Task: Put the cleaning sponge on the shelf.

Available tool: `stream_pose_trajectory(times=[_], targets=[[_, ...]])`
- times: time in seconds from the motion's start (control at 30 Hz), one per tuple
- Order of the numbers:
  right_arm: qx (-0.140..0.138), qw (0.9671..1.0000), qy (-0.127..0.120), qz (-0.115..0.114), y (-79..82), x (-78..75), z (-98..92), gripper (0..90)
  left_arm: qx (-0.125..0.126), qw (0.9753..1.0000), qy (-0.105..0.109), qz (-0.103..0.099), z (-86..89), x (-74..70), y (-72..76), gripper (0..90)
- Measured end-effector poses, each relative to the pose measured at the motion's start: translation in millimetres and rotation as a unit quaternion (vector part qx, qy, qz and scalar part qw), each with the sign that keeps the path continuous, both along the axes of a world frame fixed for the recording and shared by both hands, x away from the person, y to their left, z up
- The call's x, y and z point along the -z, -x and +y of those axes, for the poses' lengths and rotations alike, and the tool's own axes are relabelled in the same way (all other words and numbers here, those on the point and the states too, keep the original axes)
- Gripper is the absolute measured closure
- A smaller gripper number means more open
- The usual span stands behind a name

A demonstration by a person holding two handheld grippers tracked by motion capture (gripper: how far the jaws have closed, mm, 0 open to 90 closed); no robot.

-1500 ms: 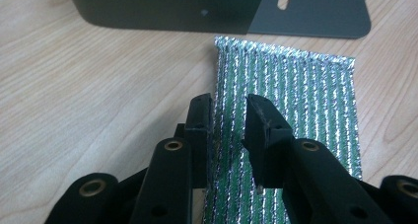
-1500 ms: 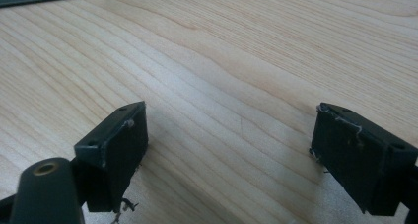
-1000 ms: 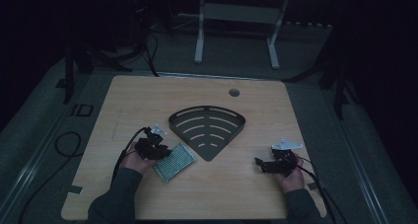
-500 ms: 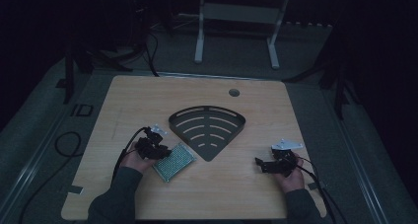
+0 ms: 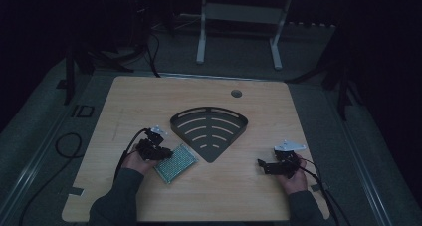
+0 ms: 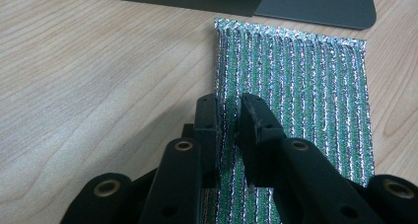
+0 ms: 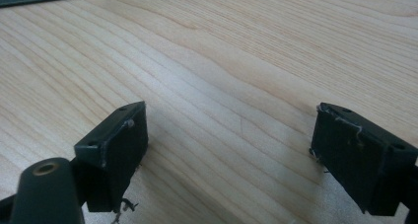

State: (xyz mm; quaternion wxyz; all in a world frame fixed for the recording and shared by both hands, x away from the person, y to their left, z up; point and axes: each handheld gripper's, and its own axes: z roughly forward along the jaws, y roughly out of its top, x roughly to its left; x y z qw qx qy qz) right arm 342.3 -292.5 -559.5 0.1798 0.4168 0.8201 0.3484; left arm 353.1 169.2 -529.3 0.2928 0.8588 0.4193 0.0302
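A green and silver scouring pad [image 5: 175, 163] lies flat on the wooden table [image 5: 149, 101], just left of a black fan-shaped slotted rack [image 5: 209, 129]. My left gripper [image 5: 161, 154] sits at the pad's near-left edge. In the left gripper view its jaws stand almost together, pinching a raised fold of the pad [image 6: 296, 76] between them [image 6: 229, 105]. The rack's corner [image 6: 315, 7] lies just beyond the pad. My right gripper [image 5: 263, 166] rests low at the front right of the table, open [image 7: 229, 130] over bare wood with nothing between its jaws.
A round cable hole [image 5: 236, 93] is in the table's back edge. Cables trail from both grippers off the front and left sides. A white metal stand [image 5: 239, 17] is on the floor behind the table. The room around is dark.
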Motion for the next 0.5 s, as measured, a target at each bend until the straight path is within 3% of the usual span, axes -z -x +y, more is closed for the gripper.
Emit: stream_pose_trajectory(times=[0.4,0.5], targets=[[0.0,1.0,0.0,0.0,0.0,0.0,0.0,13.6,0.007,0.9999,-0.006,-0.009,-0.9,-2.3,1.1,89.5],[0.0,1.0,0.0,0.0,0.0,0.0,0.0,13.6,0.008,0.9999,0.001,-0.01,-1.2,-2.3,1.8,90.0]])
